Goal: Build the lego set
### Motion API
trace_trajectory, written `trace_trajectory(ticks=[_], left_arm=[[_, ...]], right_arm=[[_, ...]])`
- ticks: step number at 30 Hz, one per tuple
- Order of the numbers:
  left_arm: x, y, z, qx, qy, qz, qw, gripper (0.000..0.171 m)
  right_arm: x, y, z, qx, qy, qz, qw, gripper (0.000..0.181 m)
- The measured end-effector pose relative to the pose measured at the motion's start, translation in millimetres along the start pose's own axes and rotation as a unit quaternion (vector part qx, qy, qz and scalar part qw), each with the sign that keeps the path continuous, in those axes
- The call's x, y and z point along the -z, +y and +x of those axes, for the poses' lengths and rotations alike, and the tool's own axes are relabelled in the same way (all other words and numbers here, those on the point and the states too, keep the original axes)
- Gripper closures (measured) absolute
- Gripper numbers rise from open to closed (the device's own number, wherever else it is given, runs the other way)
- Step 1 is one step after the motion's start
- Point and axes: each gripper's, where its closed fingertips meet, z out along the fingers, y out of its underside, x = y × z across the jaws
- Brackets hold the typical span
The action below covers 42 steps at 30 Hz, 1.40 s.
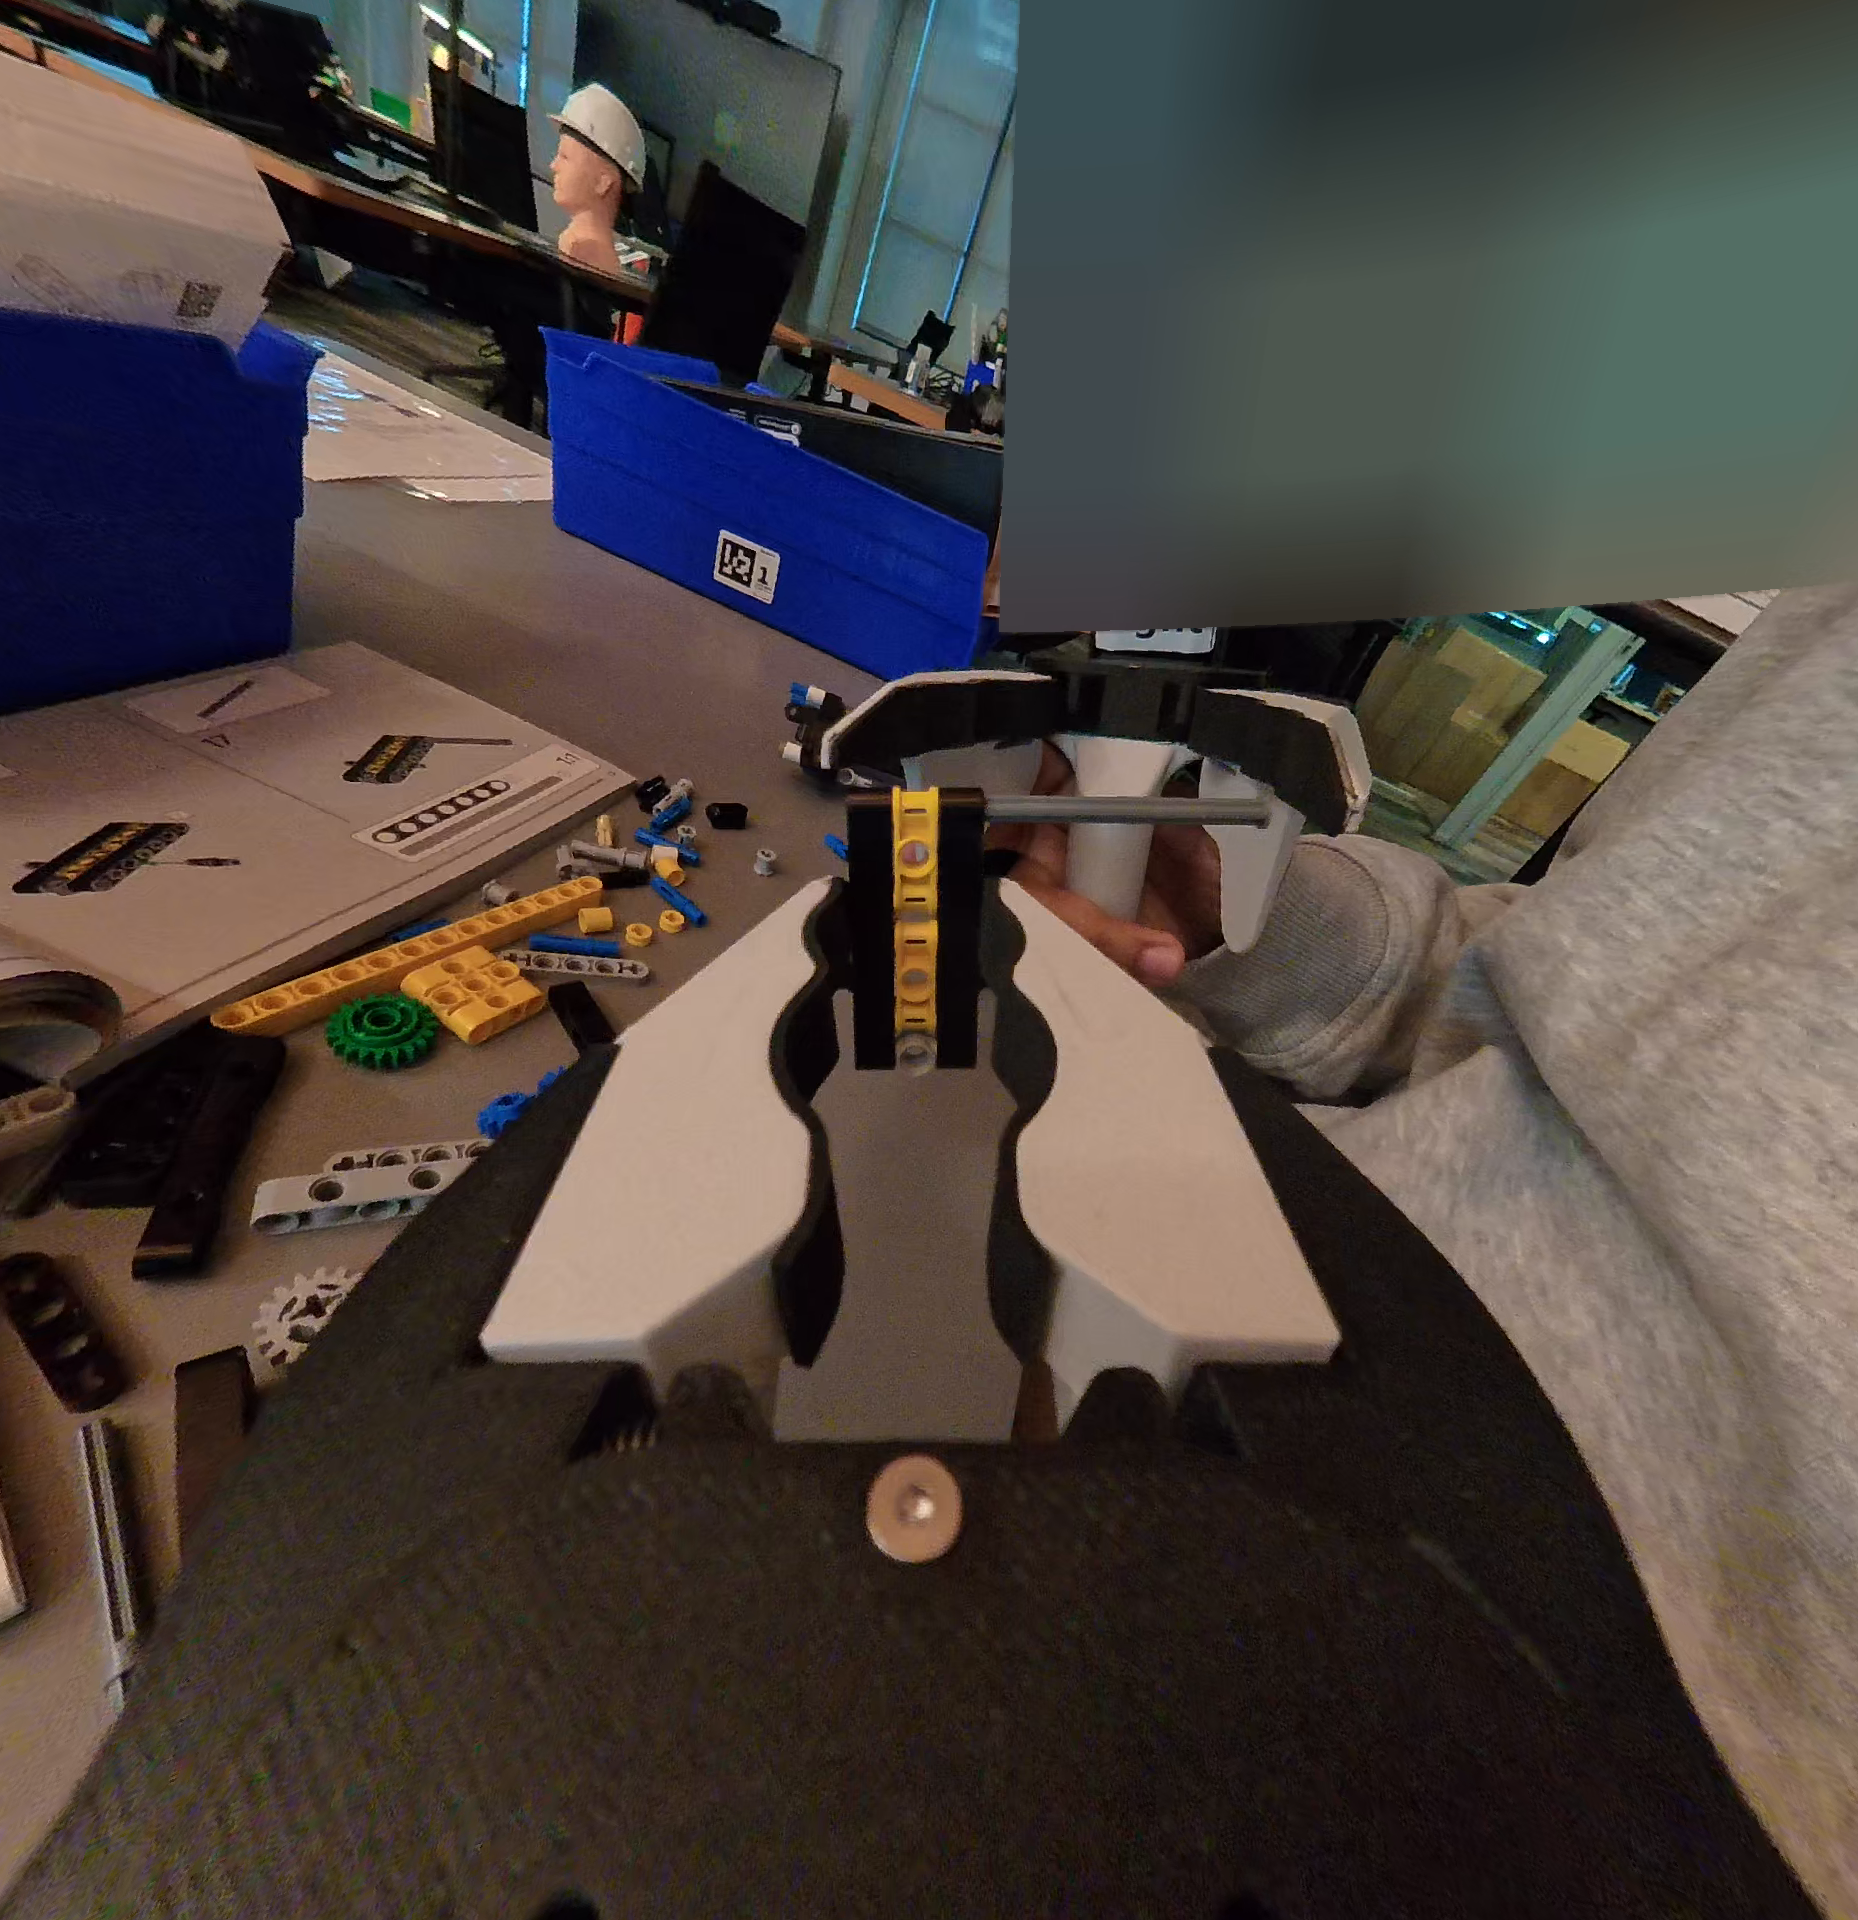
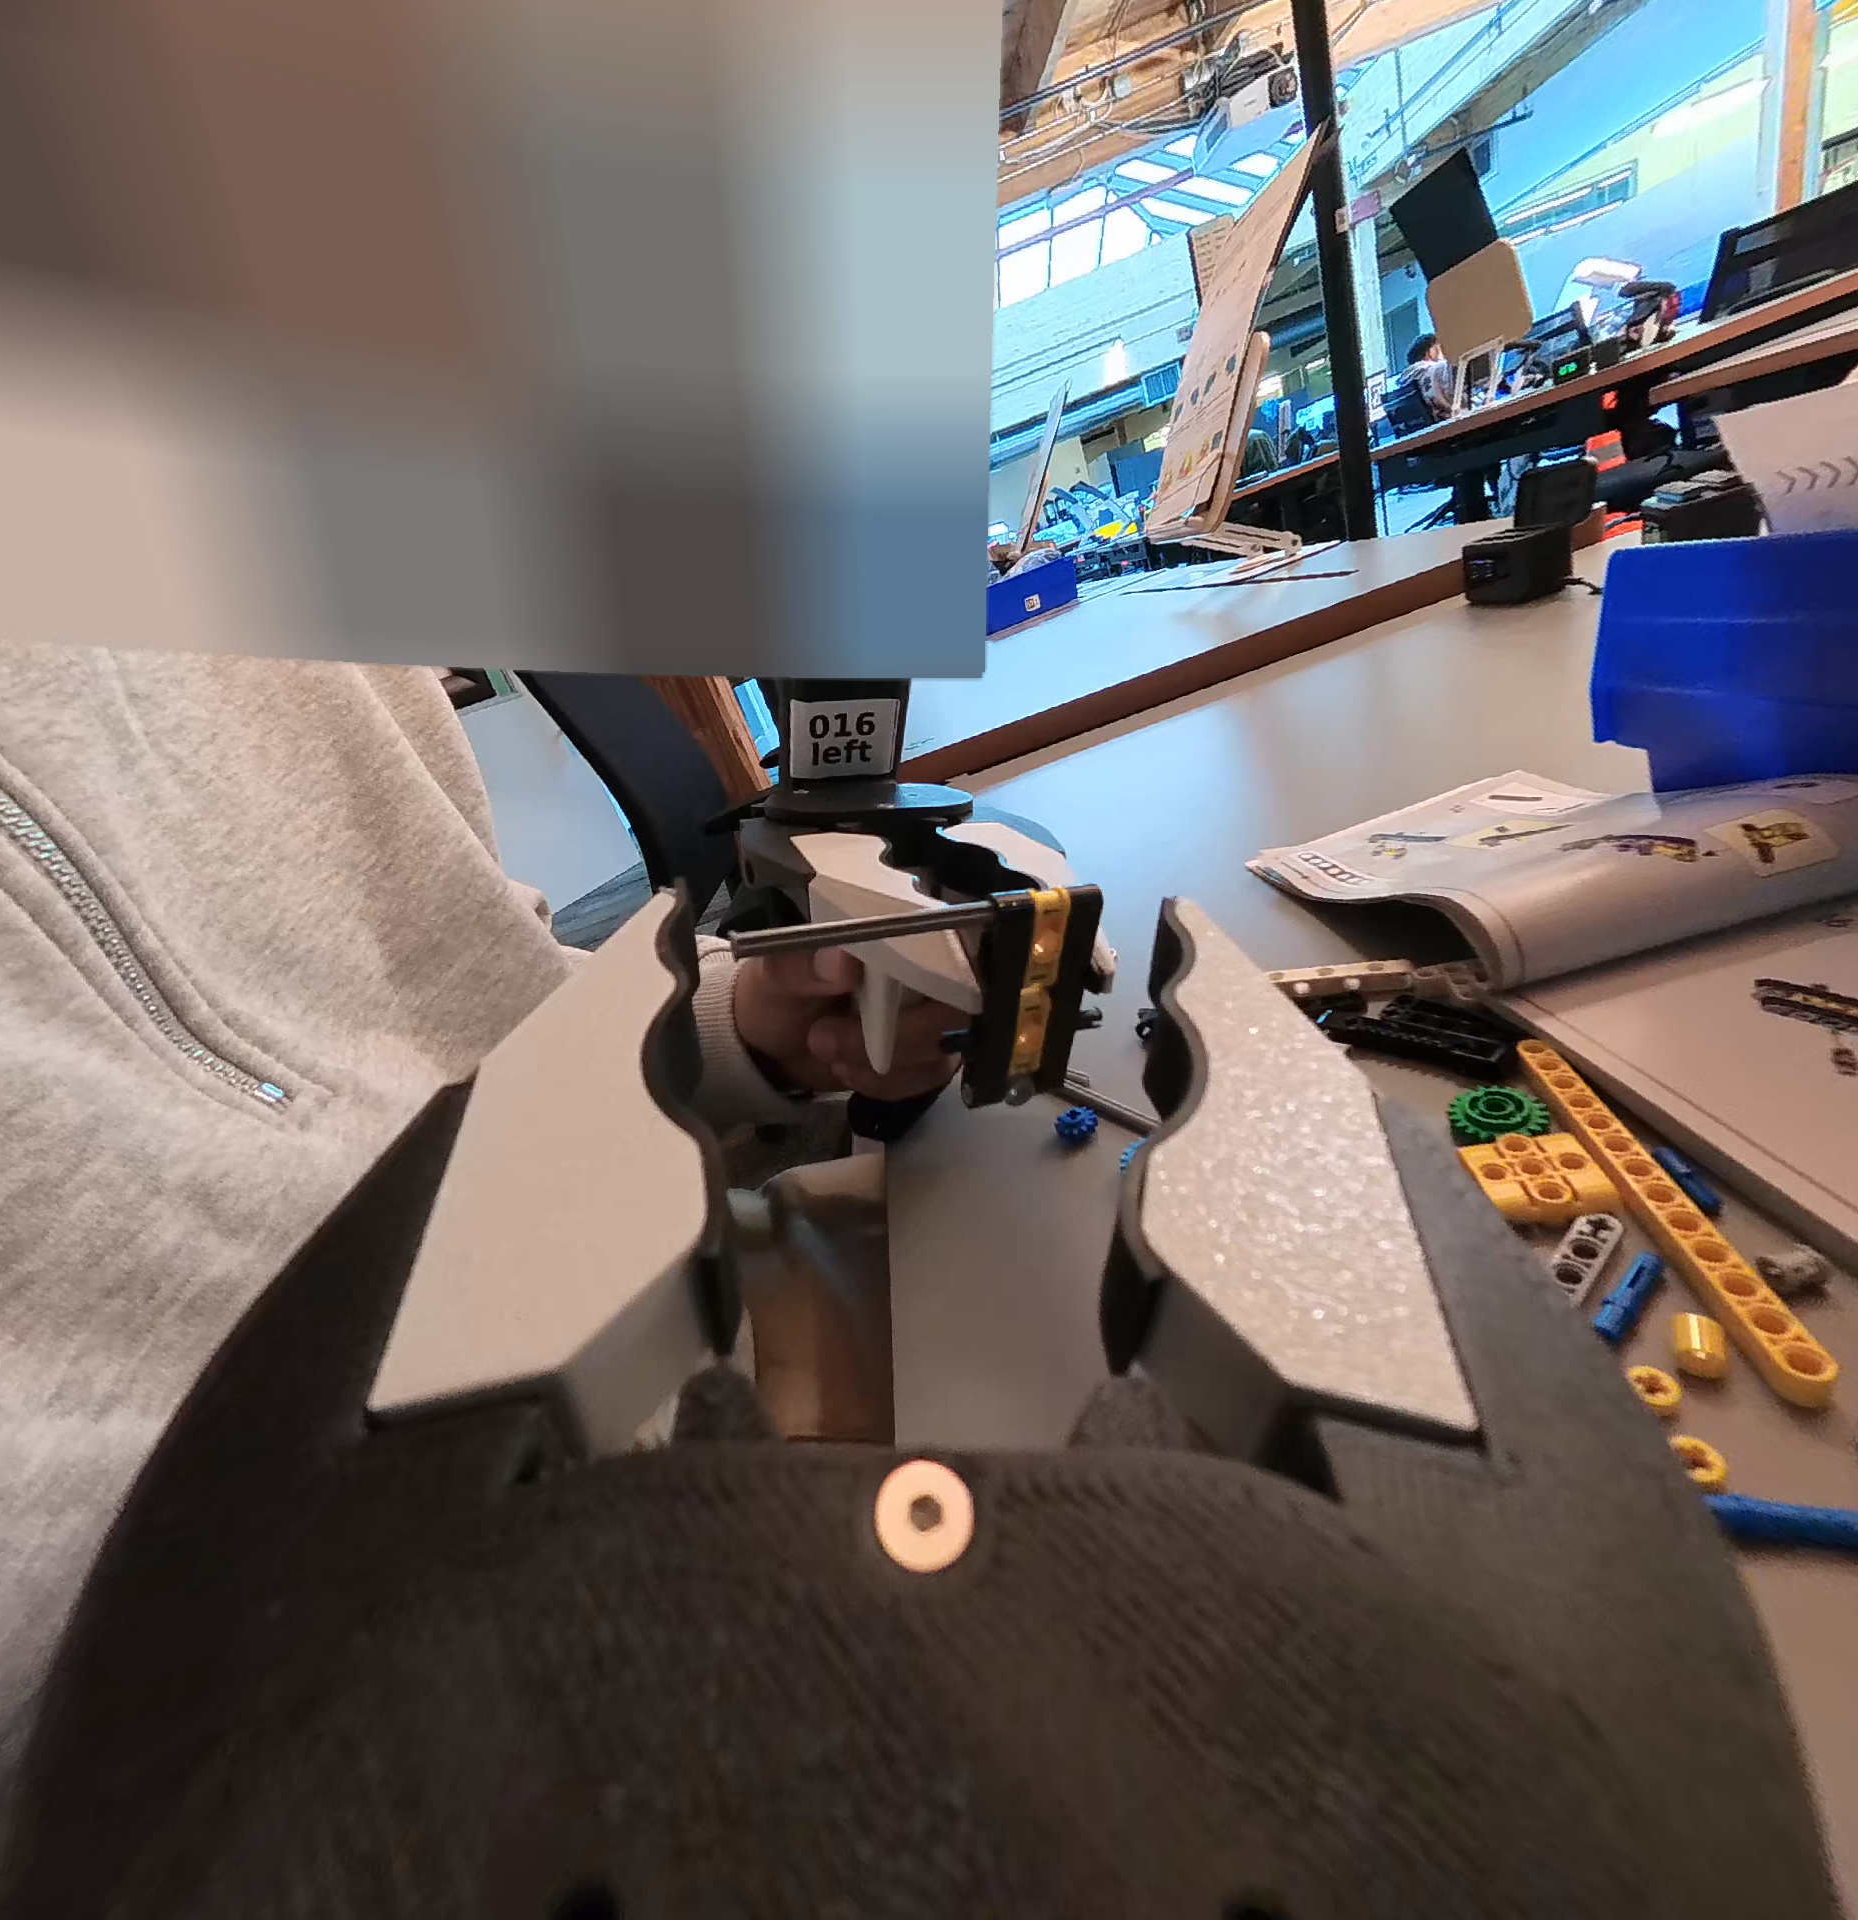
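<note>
My left gripper (image 1: 917, 902) is shut on a black and yellow lego assembly (image 1: 914, 935) and holds it upright above the table. A thin grey axle (image 1: 1122, 812) sticks out sideways from the top of the assembly. My right gripper (image 2: 920, 997) is open and empty, facing the left gripper (image 2: 1029, 977). In the right wrist view the assembly (image 2: 1039, 987) and axle (image 2: 852, 928) sit between its spread fingers (image 2: 1247, 1164). The axle's free end is close to one finger. In the left wrist view the right gripper (image 1: 1091, 769) spans the axle.
Loose parts lie on the grey table: a long yellow beam (image 1: 405, 966), a green gear (image 1: 381, 1031), a yellow block (image 1: 473, 987), blue pins and black beams. An open instruction booklet (image 1: 229, 821) and two blue bins (image 1: 759, 499) stand behind. A grey sleeve (image 1: 1631, 1039) fills the right. My left and right fingertips are right by each other.
</note>
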Motion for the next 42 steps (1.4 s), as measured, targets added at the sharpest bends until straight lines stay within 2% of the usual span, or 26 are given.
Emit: trace_trajectory(ticks=[42], left_arm=[[-1.0,2.0,2.8,0.002,0.01,-0.005,1.0,0.148]], right_arm=[[1.9,0.5,-0.7,0.002,-0.002,0.001,1.0,0.101]])
